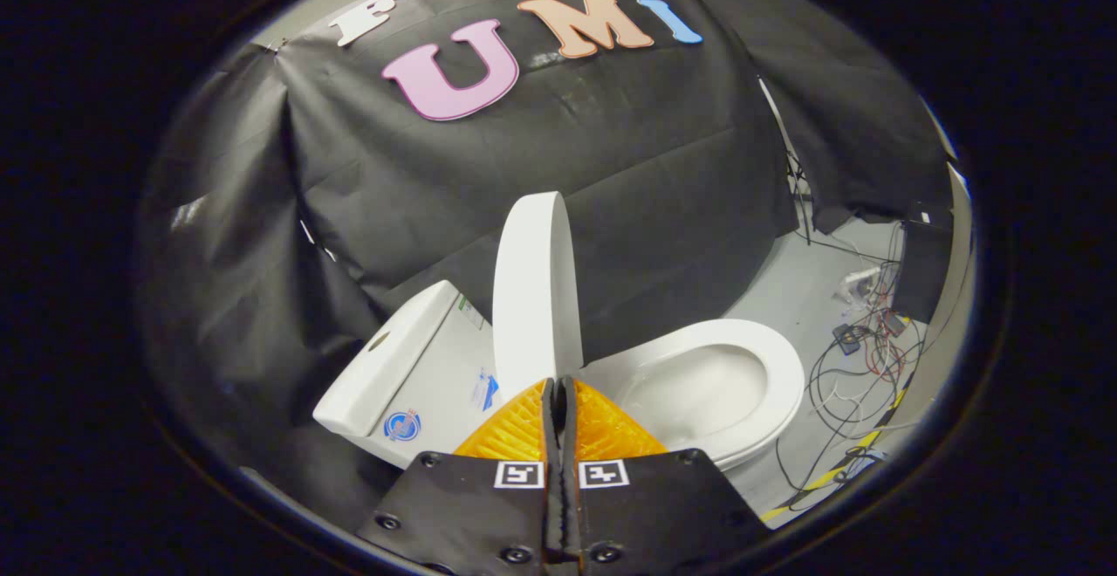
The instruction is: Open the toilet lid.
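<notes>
Lid (pixel 534 288) stood upright just ahead of gripper (pixel 558 388), fingers closed, nothing betw them. Risk: a nudge could drop lid onto seat (pixel 781 366)

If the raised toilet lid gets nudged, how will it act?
The lid stands about upright above the tank, so a forward push would probably swing it down over the bowl. It looks stiff, glossy, likely slippery. The tongs sit closed just before it.

You will find no legible text. On the toilet tank (pixel 410 366), left of the raised toilet lid (pixel 534 288), sit a round blue sticker (pixel 401 426) and small labels (pixel 485 388), their print too small to read.
</notes>
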Tool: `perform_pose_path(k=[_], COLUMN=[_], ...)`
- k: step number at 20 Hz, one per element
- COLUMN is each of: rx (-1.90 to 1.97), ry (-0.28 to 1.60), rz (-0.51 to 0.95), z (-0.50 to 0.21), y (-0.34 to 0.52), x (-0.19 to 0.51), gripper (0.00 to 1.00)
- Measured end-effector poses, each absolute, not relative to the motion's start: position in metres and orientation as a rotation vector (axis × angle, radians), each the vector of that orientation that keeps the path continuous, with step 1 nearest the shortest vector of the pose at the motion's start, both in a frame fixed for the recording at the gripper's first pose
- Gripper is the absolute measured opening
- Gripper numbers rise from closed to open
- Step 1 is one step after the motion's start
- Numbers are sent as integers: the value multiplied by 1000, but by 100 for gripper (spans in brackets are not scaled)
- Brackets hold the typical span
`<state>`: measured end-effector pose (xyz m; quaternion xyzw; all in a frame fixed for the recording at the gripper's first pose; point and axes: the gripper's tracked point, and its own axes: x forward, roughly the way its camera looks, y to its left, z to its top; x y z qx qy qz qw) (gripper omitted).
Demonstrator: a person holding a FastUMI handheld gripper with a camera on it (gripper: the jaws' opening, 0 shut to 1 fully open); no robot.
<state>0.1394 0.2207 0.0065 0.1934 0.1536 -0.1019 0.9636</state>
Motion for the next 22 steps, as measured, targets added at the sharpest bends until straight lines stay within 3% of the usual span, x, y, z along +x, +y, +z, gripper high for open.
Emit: perform_pose_path(k=[22], rx=[232], ry=[319], rz=[-175], z=[25], y=[280], x=[158], gripper=[0])
